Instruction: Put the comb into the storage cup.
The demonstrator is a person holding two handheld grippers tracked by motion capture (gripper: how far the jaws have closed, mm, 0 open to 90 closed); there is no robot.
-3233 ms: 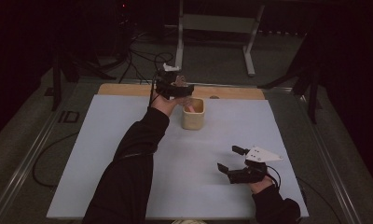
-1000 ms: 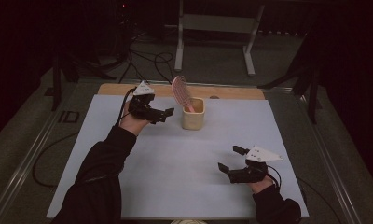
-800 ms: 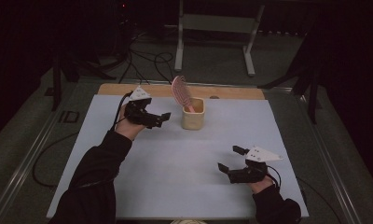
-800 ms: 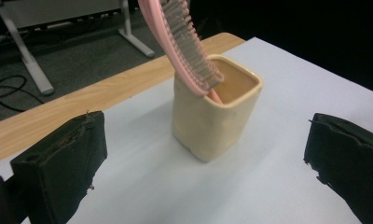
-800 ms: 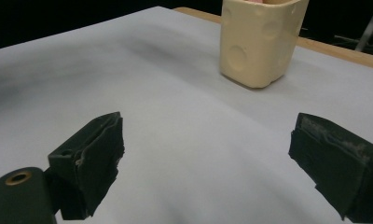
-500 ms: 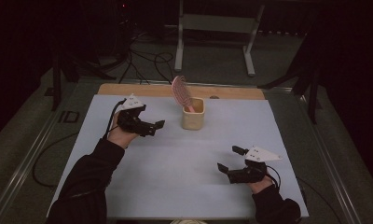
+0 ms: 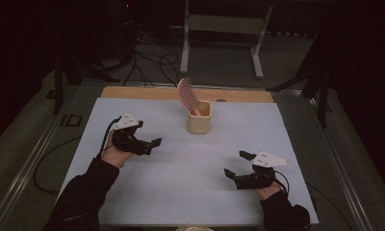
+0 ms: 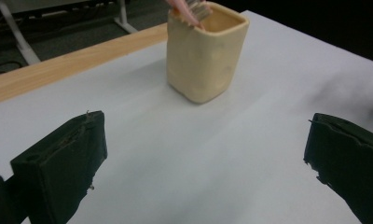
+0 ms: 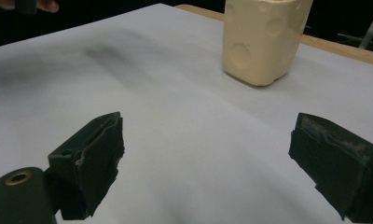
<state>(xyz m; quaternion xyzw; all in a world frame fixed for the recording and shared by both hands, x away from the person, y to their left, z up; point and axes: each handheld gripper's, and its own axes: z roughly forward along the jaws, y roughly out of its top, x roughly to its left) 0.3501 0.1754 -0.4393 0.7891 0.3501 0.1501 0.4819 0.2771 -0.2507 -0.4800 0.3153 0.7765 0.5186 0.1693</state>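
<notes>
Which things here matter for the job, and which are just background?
In the job:
pink hairbrush, standing in the cup
cream cup
left gripper, open
right gripper, open

Just about:
white table sheet
wooden strip
metal stand
floor cables

Item count: two claws, one cup, one brush, one worktop.

Two hand-held claws recorded, the left claw (image 7: 147,144) and the right claw (image 7: 235,165), each with two black jaws, making four jaws in all. One cream cup (image 7: 199,117) stands on the single white worktop (image 7: 190,192). One pink brush (image 7: 186,94) stands in that cup. One wooden strip (image 7: 133,93) runs along the worktop's far edge. Two sleeved forearms enter from below.
</notes>
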